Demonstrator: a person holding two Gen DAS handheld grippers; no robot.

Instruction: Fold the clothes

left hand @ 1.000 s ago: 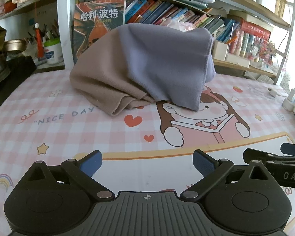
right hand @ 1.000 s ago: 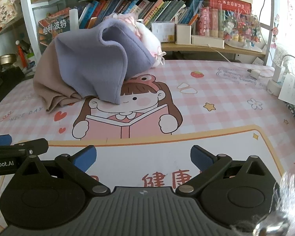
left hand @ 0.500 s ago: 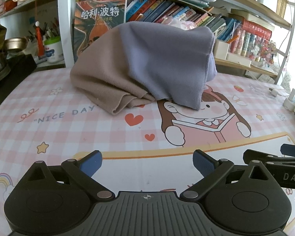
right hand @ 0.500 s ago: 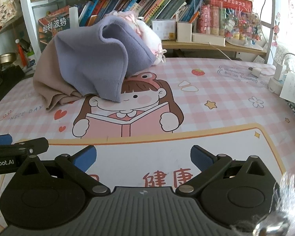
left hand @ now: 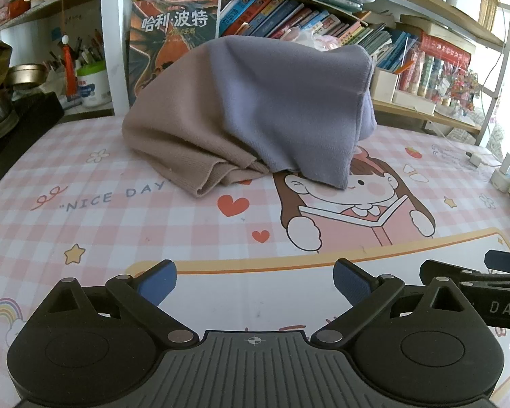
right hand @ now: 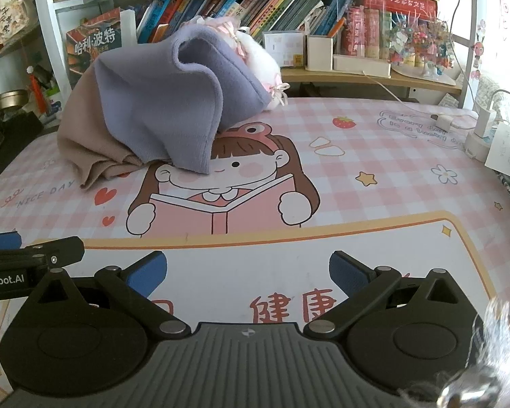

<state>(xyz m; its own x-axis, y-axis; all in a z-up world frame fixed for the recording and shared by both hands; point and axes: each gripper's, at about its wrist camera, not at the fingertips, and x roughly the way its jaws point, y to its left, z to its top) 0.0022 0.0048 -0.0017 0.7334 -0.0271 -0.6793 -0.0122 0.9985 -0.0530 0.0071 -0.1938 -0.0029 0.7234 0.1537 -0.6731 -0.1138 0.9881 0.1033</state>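
The near half of the mat (left hand: 85,210) lies bare from its front edge up to the printed girl, so both grippers have open room ahead. The left gripper (left hand: 255,280) and right gripper (right hand: 248,273) hover side by side at the front edge, jaws spread, close enough to crowd each other. The cloth (left hand: 255,112) heaps high toward the back left, draped over a plush (right hand: 265,64). The shelf (right hand: 374,80) walls the back edge. Chargers (right hand: 482,125) and cables clutter the back right corner.
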